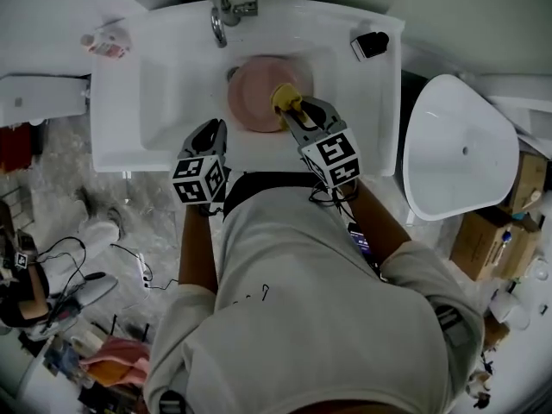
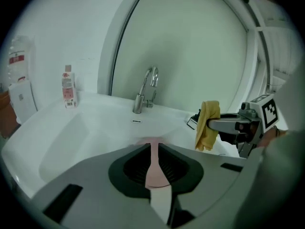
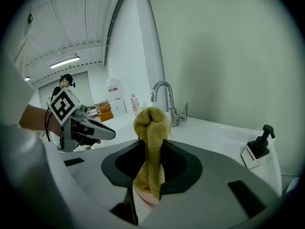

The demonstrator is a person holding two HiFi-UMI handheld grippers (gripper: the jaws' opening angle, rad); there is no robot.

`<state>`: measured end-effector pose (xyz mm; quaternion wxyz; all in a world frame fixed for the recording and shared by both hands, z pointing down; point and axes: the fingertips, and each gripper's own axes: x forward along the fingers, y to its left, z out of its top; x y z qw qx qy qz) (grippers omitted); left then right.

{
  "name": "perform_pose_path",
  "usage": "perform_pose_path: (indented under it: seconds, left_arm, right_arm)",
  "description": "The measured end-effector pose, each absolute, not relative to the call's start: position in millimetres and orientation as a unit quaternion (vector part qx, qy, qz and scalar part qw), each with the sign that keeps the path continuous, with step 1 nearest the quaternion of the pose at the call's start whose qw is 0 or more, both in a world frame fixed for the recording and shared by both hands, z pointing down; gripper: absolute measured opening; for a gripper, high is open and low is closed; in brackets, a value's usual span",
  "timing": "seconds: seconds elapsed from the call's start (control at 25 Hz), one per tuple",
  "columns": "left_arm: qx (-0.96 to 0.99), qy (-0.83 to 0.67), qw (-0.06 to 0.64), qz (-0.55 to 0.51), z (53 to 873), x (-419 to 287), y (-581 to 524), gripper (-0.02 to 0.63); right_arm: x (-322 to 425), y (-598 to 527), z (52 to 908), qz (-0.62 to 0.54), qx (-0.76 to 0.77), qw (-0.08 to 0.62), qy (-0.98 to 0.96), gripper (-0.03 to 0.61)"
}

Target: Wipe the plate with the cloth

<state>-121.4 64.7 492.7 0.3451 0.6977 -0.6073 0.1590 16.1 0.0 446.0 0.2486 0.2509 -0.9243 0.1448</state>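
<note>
Right now, the right gripper point(image 1: 291, 109) pinches the yellow cloth point(image 1: 284, 97) over the pink plate point(image 1: 250, 93).
Left gripper point(image 1: 216, 128), jaws nearly together and empty, at the plate's seven o'clock; bottle point(image 1: 105, 43) label unreadable.

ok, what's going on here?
A person at the sink works two grippers. The left gripper is shut on the rim of the plate, holding it in the basin. The right gripper is shut on the cloth, which is over the plate. Whether the cloth touches the plate can't be told.
</note>
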Motion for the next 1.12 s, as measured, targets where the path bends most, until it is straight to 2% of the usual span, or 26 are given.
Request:
perform_pose_path:
  seconds: [0.32,0.52,0.84,1.12]
  left_arm:
    - [0.664,-0.578,0.443,0.168,563.1,-129.6,25.1,0.06]
    - [0.632,-0.594,0.466,0.176,598.2,-160.2,7.9,0.06]
    - [0.636,-0.531,0.52,0.207,662.8,-160.9,-6.9,0.061]
    - [0.632,-0.48,0.563,0.229,712.8,-154.9,-10.8,0.092]
  right_arm:
    - [13.9,-30.5,497.9,0.185,0.242,0.284,-0.909,0.091]
    - [0.9,-40.2,529.6,0.21,0.247,0.313,-0.893,0.091]
    - [-5.2,-43.8,560.6,0.26,0.281,0.35,-0.855,0.091]
    - [-10.0,-47.1,578.8,0.279,0.308,0.367,-0.832,0.091]
